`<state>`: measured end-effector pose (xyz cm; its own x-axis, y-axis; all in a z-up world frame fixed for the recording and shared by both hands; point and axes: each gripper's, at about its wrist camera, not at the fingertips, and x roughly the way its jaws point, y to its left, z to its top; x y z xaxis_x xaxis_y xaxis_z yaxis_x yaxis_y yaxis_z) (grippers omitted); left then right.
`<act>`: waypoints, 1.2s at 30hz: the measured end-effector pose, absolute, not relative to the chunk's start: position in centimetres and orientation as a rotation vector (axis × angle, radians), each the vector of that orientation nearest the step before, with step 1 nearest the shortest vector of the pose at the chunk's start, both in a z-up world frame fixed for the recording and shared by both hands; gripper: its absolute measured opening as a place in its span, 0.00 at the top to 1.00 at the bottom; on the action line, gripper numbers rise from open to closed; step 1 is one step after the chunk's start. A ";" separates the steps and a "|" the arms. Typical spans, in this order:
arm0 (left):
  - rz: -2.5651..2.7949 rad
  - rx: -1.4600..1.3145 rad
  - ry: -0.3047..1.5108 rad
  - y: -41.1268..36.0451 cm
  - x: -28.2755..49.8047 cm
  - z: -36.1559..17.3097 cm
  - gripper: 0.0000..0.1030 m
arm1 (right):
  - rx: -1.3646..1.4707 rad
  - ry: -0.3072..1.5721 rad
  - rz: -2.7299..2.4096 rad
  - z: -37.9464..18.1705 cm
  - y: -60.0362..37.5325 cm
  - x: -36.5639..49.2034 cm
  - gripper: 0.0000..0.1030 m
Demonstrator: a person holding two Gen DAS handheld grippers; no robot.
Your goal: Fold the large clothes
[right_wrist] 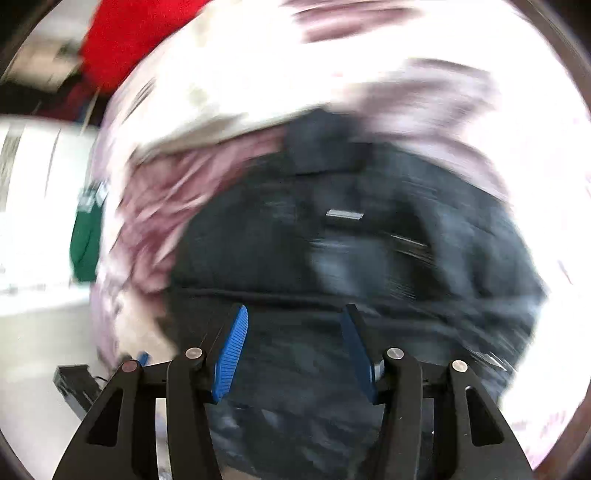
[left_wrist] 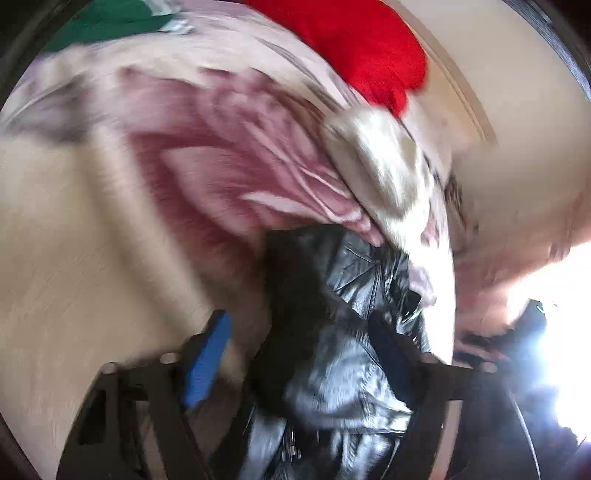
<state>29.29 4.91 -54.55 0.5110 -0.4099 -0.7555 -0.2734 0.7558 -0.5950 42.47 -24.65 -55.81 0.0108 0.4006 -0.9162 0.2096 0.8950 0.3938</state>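
- The left gripper (left_wrist: 295,354) points down over a shiny black jacket (left_wrist: 343,350). Its blue pads (left_wrist: 207,362) stand apart, with a bunched fold of the jacket rising between them. The blur stops me from telling whether the pads press on the leather or it only lies between them.
- The right gripper (right_wrist: 295,350) hangs over the same black jacket (right_wrist: 332,251). Its two blue pads (right_wrist: 232,354) are clearly parted, with dark cloth visible behind the gap and nothing pinched in it.
- The jacket lies on a pink and white patterned sheet (left_wrist: 229,155), rumpled around it.
- A cream cloth (left_wrist: 380,166) lies just past the jacket's far end.
- A red garment (left_wrist: 354,48) and a green one (left_wrist: 107,22) lie farther off at the sheet's edge.
- Both views are smeared, so fine detail is lost.
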 end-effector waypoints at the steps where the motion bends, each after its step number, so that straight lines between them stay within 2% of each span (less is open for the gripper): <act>1: -0.124 -0.699 1.115 3.7 31.1 -55.8 0.78 | 0.529 1.568 0.104 -55.9 -26.5 41.1 0.47; 2: -0.147 -0.670 1.166 2.9 32.3 -56.8 0.83 | 0.579 1.563 0.038 -56.1 -29.8 39.4 0.47; 5: -0.130 -0.515 1.262 0.8 34.0 -59.6 0.83 | 0.652 1.571 -0.102 -58.4 -35.6 35.5 0.46; 10: -0.115 -0.512 1.270 1.4 33.9 -60.4 0.81 | 0.698 1.618 -0.159 -64.0 -37.6 32.1 0.46; 12: -0.111 -0.491 1.271 1.3 33.7 -60.2 0.81 | 0.684 1.575 -0.154 -64.5 -37.5 31.9 0.73; 13: -0.110 -0.470 1.276 1.2 33.6 -60.0 0.81 | 0.655 1.569 -0.155 -64.6 -37.5 32.0 0.82; 17: -0.098 -0.423 1.289 0.6 34.6 -59.9 0.81 | 0.644 1.445 -0.165 -62.1 -38.3 32.0 0.91; 22: -0.063 -0.409 1.292 0.5 34.3 -59.0 0.81 | 0.571 1.537 -0.132 -64.9 -38.4 31.8 0.88; 24: -0.014 -0.354 1.284 0.1 33.8 -56.9 0.81 | 0.617 1.542 -0.103 -64.0 -39.3 31.7 0.78; 26: 0.024 -0.302 1.250 -0.2 32.3 -54.4 0.80 | 0.635 1.545 -0.097 -62.7 -40.0 31.4 0.59; 28: 0.048 -0.287 1.244 -0.8 30.2 -52.9 0.73 | 0.643 1.531 -0.071 -61.1 -40.6 30.6 0.51; 29: 0.050 -0.292 1.251 -1.1 29.2 -52.6 0.55 | 0.635 1.533 -0.067 -60.5 -40.9 30.1 0.50; 30: 0.057 -0.292 1.262 -1.6 28.0 -52.7 0.22 | 0.619 1.540 -0.071 -59.9 -41.1 29.5 0.50; 31: 0.060 -0.289 1.277 -2.2 27.1 -53.0 0.07 | 0.609 1.547 -0.075 -59.5 -41.2 28.9 0.50; 32: 0.046 -0.283 1.293 -3.2 25.8 -53.7 0.01 | 0.607 1.553 -0.078 -59.3 -41.1 28.5 0.50; 36: 0.013 -0.191 1.421 -7.0 22.2 -58.5 0.02 | 0.638 1.578 -0.120 -58.5 -40.9 25.7 0.49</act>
<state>22.16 -7.05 -58.53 0.1515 -0.1047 -0.9829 -0.1228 0.9847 -0.1238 25.66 -40.92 -58.47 0.0235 0.3232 -0.9460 0.4622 0.8356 0.2970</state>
